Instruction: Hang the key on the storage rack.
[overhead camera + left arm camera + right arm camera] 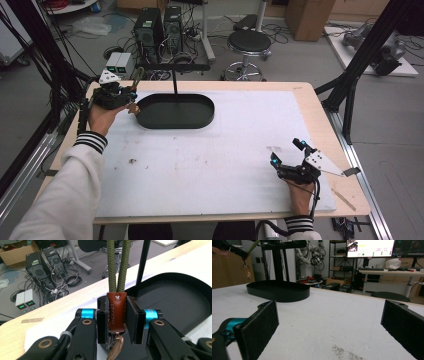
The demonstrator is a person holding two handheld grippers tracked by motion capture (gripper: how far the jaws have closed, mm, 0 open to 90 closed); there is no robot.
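My left gripper [131,96] hovers at the left end of a black oval tray [150,122], shut on a keychain [136,80]. In the left gripper view the pads [131,320] clamp its brown leather tag [116,312]. An olive green cord loop [111,267] rises from the tag and a metal clasp [116,346] hangs below it. A black post [174,82] with a crossbar [172,66] stands in the tray. My right gripper [286,152] rests open on the white mat at the near right, with nothing between its pads [260,325].
The white mat [215,155] covers most of the wooden table [305,90]. A small dark speck [132,161] lies on the mat at the near left. Computer towers [159,27] and a stool [248,44] stand on the floor beyond the far edge.
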